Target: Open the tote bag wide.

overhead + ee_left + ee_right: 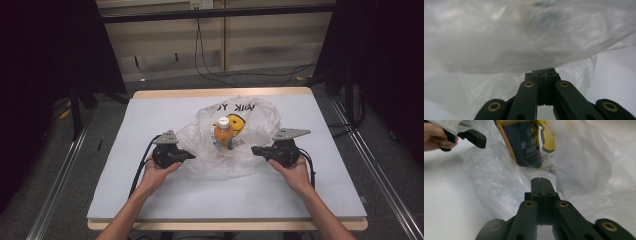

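The high view looks forward and down from above the person's side onto the pale grey worktop (150, 195). Each gripper view looks along its own tongs, pressed close to the crumpled translucent plastic bag (260, 117) (524, 37) (586, 157), which all views share.

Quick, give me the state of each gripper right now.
Left gripper: jaws shut on the plastic bag's left edge.
Right gripper: jaws shut, seemingly on the bag's right edge.

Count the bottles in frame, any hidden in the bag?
1. An orange bottle with a white cap stands upright in the middle of the clear plastic bag, between the left gripper and right gripper. The crumpled film could hide more; none shows.
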Action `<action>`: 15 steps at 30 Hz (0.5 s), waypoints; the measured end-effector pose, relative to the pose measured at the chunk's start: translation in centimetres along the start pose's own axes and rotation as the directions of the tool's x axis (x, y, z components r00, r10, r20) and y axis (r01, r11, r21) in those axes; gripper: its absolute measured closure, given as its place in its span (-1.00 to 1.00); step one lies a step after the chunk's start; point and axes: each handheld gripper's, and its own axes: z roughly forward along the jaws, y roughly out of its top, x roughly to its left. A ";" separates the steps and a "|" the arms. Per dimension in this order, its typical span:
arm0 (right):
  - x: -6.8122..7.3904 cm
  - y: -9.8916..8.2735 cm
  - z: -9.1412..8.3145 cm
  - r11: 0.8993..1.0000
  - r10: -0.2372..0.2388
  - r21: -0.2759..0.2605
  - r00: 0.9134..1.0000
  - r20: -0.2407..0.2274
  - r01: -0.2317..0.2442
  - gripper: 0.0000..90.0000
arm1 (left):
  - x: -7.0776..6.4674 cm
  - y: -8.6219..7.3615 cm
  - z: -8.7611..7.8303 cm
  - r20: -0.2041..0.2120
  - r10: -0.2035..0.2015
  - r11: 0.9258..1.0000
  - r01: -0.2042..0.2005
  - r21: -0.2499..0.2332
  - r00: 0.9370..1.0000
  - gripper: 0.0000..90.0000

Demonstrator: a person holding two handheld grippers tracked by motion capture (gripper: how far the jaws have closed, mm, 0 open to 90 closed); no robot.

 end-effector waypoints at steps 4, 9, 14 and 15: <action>0.3 0.6 -0.9 0.999 -0.002 -0.035 1.000 -0.004 0.002 1.00 | -0.5 0.4 -0.5 -0.003 0.016 1.000 -0.016 -0.011 1.000 1.00; 0.8 1.1 -1.8 0.997 0.005 -0.072 1.000 -0.016 -0.006 1.00 | -1.5 0.5 -1.3 0.006 0.027 0.999 -0.027 -0.024 1.000 1.00; 1.4 1.2 -2.7 0.997 -0.012 -0.079 1.000 -0.013 0.011 1.00 | -2.6 0.7 -2.5 0.023 0.041 0.998 -0.039 -0.049 0.999 1.00; 1.7 1.2 -3.3 0.996 -0.012 -0.090 1.000 -0.015 0.011 1.00 | -2.8 0.7 -2.7 0.029 0.043 0.998 -0.042 -0.056 0.999 1.00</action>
